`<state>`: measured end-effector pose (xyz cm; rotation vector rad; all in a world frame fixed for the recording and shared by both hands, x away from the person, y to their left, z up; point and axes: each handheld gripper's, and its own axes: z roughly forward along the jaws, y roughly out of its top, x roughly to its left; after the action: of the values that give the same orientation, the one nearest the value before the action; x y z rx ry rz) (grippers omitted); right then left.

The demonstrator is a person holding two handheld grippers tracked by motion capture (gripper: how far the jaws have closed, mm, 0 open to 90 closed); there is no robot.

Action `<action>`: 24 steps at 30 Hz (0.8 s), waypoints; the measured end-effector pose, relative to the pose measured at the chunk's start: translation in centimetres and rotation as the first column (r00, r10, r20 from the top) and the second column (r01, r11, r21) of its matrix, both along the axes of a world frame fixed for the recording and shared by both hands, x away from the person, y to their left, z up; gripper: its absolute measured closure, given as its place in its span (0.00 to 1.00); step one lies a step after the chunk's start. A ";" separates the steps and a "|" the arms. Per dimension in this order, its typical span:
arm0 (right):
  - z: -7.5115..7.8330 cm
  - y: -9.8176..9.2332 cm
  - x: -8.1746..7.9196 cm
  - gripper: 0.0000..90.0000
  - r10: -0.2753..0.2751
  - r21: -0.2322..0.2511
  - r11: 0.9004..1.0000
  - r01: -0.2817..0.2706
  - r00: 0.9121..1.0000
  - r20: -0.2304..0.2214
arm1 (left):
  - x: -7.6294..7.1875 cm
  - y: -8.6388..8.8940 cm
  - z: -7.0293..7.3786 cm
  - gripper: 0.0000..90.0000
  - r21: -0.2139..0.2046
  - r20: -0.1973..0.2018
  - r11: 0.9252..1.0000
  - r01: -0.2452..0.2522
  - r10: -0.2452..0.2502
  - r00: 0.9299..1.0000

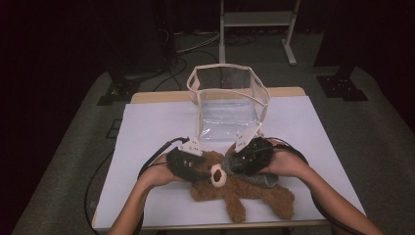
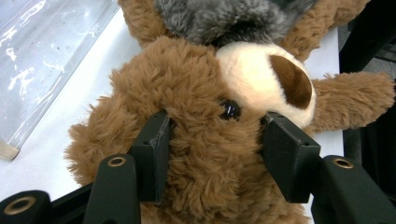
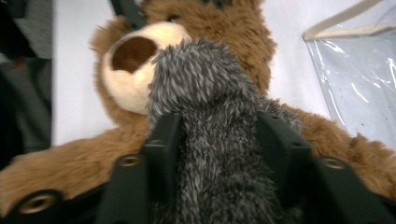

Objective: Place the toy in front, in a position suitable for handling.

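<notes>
I have the brown teddy bear (image 1: 244, 188) lying on its back on the white table (image 1: 147, 132), head toward my left gripper (image 1: 193, 169) and legs trailing off toward the near right edge. In the left gripper view my two black jaws are clamped on the bear's head, one pad pressed into the fur on each side, with the dark eye (image 2: 230, 110) and the cream muzzle (image 2: 261, 79) just ahead of the tips. My right gripper (image 1: 240, 164) sits just across from the left one, over the bear's chest. In the right gripper view a grey furry scarf (image 3: 210, 130) runs up between its jaws, and the pads bracket it closely on both sides; I cannot tell whether they press on it. The scarf's far end drapes against the muzzle. Beyond both grippers, near the bear's head, stands the clear plastic bag (image 1: 230, 103) with cream trim, open at the top.
</notes>
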<state>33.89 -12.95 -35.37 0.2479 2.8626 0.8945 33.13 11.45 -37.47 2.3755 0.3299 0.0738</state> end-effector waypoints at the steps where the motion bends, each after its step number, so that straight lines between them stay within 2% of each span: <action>1: -0.2 0.0 0.3 0.75 -0.012 -0.008 1.000 0.012 1.000 0.015 | 0.1 0.1 0.0 0.49 -0.012 -0.003 1.000 -0.011 0.011 1.000; 2: -0.2 0.0 0.3 0.75 -0.012 -0.008 1.000 0.012 1.000 0.015 | 0.1 0.1 0.0 0.48 -0.012 -0.003 1.000 -0.011 0.011 1.000; 3: -0.3 -0.1 0.3 0.79 -0.010 -0.020 1.000 0.011 1.000 0.028 | 0.1 0.2 0.1 0.48 -0.017 0.002 1.000 -0.015 0.016 1.000; 4: -0.2 -0.7 0.4 0.84 -0.010 -0.024 1.000 0.011 0.999 0.046 | 0.0 0.3 0.3 0.43 -0.021 0.009 1.000 -0.019 0.019 1.000; 5: -0.1 -1.0 0.5 0.84 -0.012 -0.013 1.000 0.013 0.999 0.041 | -0.2 0.6 0.7 0.41 -0.032 0.026 0.999 -0.022 0.023 0.999; 6: -0.1 -1.0 0.5 0.84 -0.012 -0.013 1.000 0.013 0.999 0.041 | -0.2 0.6 0.7 0.40 -0.032 0.026 0.999 -0.022 0.023 0.999; 7: 0.4 -2.1 0.7 0.85 -0.027 0.015 1.000 0.027 0.999 0.038 | -0.7 0.9 1.0 0.40 -0.034 0.046 0.999 -0.009 0.010 0.999; 8: 0.7 -2.8 0.9 0.85 -0.041 0.023 0.999 0.040 0.999 0.032 | -0.7 0.9 1.0 0.40 -0.034 0.046 0.999 -0.009 0.010 0.999; 10: 1.0 -4.0 1.3 0.85 -0.076 0.037 0.996 0.075 0.997 0.021 | -1.0 0.6 0.6 0.44 -0.005 0.052 1.000 -0.004 0.004 0.999; 12: 1.2 -4.6 1.4 0.86 -0.091 0.065 0.994 0.091 0.996 -0.005 | -0.8 0.5 0.1 0.49 -0.018 0.042 1.000 0.000 0.001 0.999; 13: 1.3 -4.7 1.3 0.86 -0.085 0.069 0.994 0.086 0.996 -0.007 | -0.8 0.3 -0.2 0.50 -0.034 0.037 0.999 -0.002 0.003 0.999; 15: 1.4 -4.5 1.0 0.86 -0.080 0.071 0.994 0.081 0.997 -0.006 | -0.8 0.0 -0.3 0.51 -0.043 0.034 0.999 -0.006 0.007 0.999; 17: 1.9 -3.5 0.3 0.86 -0.037 0.111 0.993 0.038 0.999 -0.014 | -0.8 -0.7 -0.3 0.52 -0.051 0.037 0.999 -0.009 0.011 0.999; 18: 1.9 -3.5 0.3 0.86 -0.037 0.111 0.993 0.038 0.999 -0.014 | -0.8 -0.7 -0.3 0.52 -0.051 0.037 0.999 -0.009 0.011 0.999; 19: 2.0 -2.5 0.0 0.86 -0.004 0.123 0.992 0.006 1.000 -0.018 | -0.7 -1.1 -0.3 0.52 -0.043 0.041 0.999 0.005 -0.003 0.999; 22: 1.4 -1.5 0.0 0.86 0.011 0.106 0.994 -0.008 1.000 -0.027 | -0.9 -1.4 -0.3 0.52 -0.036 0.047 0.999 0.010 -0.008 0.999; 24: 1.2 -1.6 0.2 0.86 0.013 0.106 0.994 -0.009 0.999 -0.037 | -1.0 -1.2 -0.3 0.49 -0.041 0.048 0.999 0.002 0.000 0.999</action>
<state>34.04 -14.52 -34.20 0.2632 2.8573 1.0567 32.18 10.28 -37.73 2.3298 0.3046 0.1218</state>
